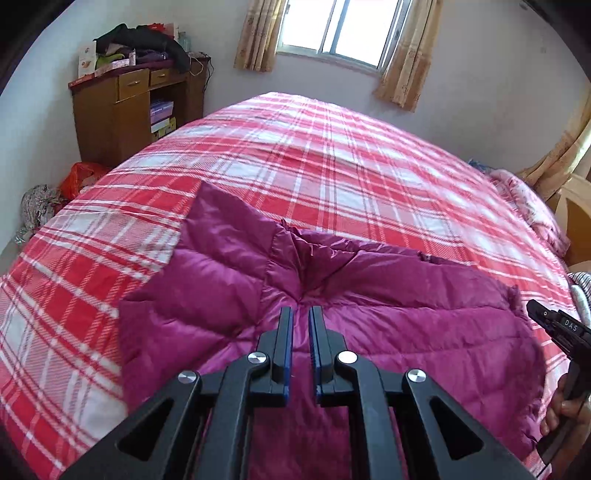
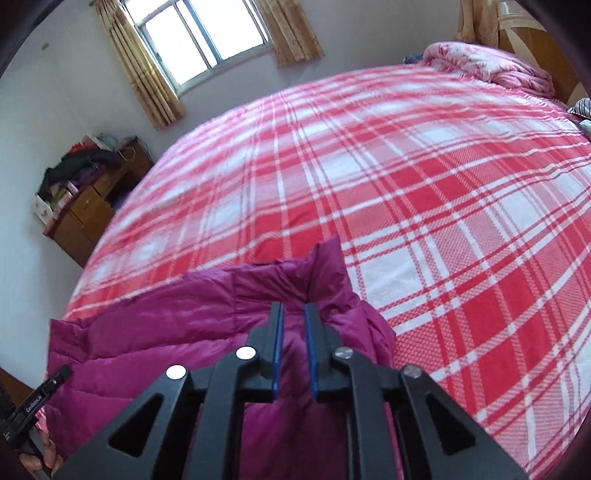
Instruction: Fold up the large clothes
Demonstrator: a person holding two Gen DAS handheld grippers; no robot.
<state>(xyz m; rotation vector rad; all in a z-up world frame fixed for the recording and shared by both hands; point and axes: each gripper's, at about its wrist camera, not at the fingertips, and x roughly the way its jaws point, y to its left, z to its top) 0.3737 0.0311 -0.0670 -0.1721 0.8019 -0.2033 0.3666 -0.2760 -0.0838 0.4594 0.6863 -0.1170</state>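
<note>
Black linkage arms of the left tongs [image 1: 300, 312] filled the bottom of the left wrist view, their blue-padded fingers [image 1: 285, 339] drawn nearly together. Fabric of the magenta down jacket [image 1: 229, 266] puckered toward the tips in radiating creases, consistent with a pinch of cloth held there, though the contact itself was not clearly visible.

Right tongs [image 2: 292, 308] stood slightly apart, the gap narrow. Jacket fabric lay in the gap and a raised fold rose just beyond the tips; whether the pads [image 2: 277, 332] pressed on it could not be told.

The jacket lay on the bed [image 1: 332, 155], spread directly beneath and ahead of both tongs, with one quilted panel reaching away to the left of the left tongs. A red-and-white plaid cover stretched well beyond both tongs toward the far wall.

At the right edge of the left wrist view, the other tool's body and a hand [image 1: 561, 410] gripping it were visible; the left hand [image 2: 38, 459] appeared at the lower left corner of the right wrist view.

Far beyond the left tongs, to the left, stood a wooden cabinet [image 1: 110, 122] heaped with clothes. A curtained window [image 1: 340, 29] sat straight ahead. A pink floral quilt [image 2: 487, 62] lay bundled far ahead and right of the right tongs.
</note>
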